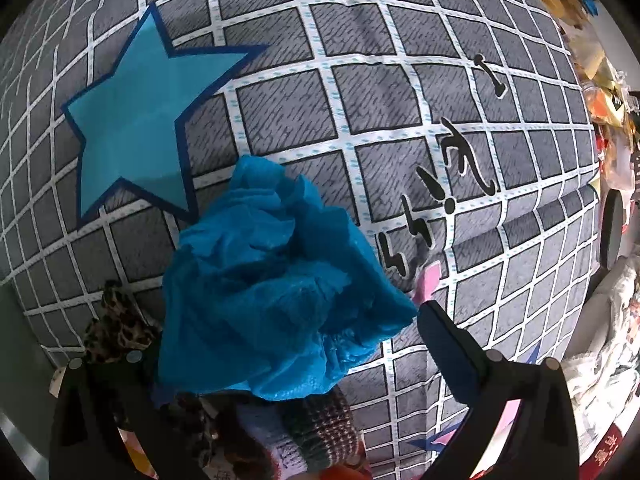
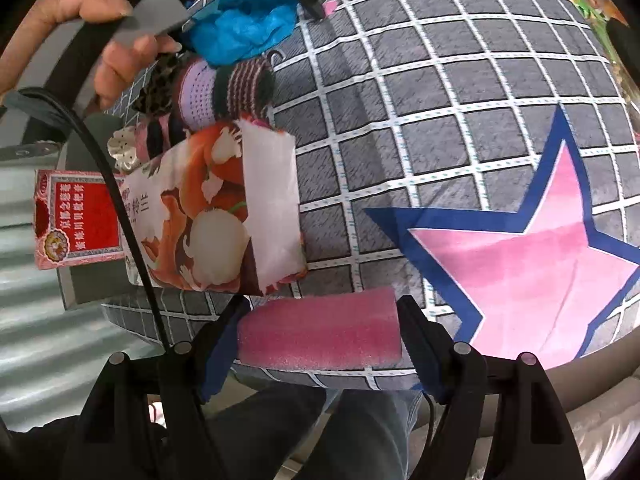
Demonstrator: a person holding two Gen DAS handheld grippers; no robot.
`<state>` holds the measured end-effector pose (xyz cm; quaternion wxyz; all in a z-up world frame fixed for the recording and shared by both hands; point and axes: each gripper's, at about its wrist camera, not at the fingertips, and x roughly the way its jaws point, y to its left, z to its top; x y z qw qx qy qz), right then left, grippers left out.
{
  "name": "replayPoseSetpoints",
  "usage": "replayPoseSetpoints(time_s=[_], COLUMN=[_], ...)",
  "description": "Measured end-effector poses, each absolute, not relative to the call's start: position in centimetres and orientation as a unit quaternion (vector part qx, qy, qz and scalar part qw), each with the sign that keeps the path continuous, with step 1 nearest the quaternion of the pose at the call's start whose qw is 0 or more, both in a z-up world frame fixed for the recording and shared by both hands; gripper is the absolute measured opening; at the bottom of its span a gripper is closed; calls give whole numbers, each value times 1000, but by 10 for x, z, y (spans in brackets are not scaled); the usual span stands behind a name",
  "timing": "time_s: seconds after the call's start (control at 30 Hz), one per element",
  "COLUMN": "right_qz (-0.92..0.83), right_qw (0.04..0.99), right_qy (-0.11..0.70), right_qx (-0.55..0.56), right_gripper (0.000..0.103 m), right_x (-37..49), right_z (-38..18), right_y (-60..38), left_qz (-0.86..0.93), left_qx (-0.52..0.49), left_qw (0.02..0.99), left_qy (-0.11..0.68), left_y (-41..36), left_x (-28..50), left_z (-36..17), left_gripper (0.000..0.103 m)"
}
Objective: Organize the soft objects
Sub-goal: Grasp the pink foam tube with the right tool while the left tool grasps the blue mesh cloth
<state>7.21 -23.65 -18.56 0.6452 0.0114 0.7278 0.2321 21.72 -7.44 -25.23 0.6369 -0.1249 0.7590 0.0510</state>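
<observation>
A crumpled blue plastic bag [image 1: 276,280] fills the space between the fingers of my left gripper [image 1: 280,332]. The gripper looks shut on it, with the right pad touching its corner and the left finger hidden behind it. The bag hangs just above a striped knitted piece [image 1: 316,424] and a leopard-print cloth [image 1: 116,332]. In the right wrist view the left gripper [image 2: 240,12] and the bag sit at the top, over the knitted piece [image 2: 228,88]. My right gripper [image 2: 320,312] is shut on a pink foam block [image 2: 320,332], with a pad on each end.
A grey checked bedcover [image 2: 420,100] with a blue star [image 1: 132,120] and a pink star [image 2: 532,276] lies under everything. A printed orange-and-white packet [image 2: 216,212] and a red box [image 2: 76,220] lie at the left. Clutter [image 1: 600,80] lines the right edge. A person's hand [image 2: 112,60] holds the left gripper.
</observation>
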Motion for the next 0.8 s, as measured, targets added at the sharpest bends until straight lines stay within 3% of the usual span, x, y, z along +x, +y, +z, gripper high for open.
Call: replayPoseSetpoints(time_s=[0.03,0.13,0.2,0.4,0.8], right_qz=[230,223,218,203,172], right_qw=[647,652,656,671,705], right_qy=[727,724,722,712,686], right_qx=[14,19,23,36,53], right_gripper=[76,76,76,76,76], right_x=[74,76,79,87,96], right_z=[-184,-179,-176,-164,-134], right_y=[-240,-246,-253,-270,-291], left_qz=[51,49,44,20,-16], left_qx=[-120,-102,-96,-73,-51], left_qw=[641,661,672,713,769], left_qy=[756,742,733,698,637], left_y=[-74,-81,-82,-90,-112], left_x=[217,229,229,222,198], left_z=[-251,-239,-232,-203,-132], left_gripper=[98,72,44,34,33])
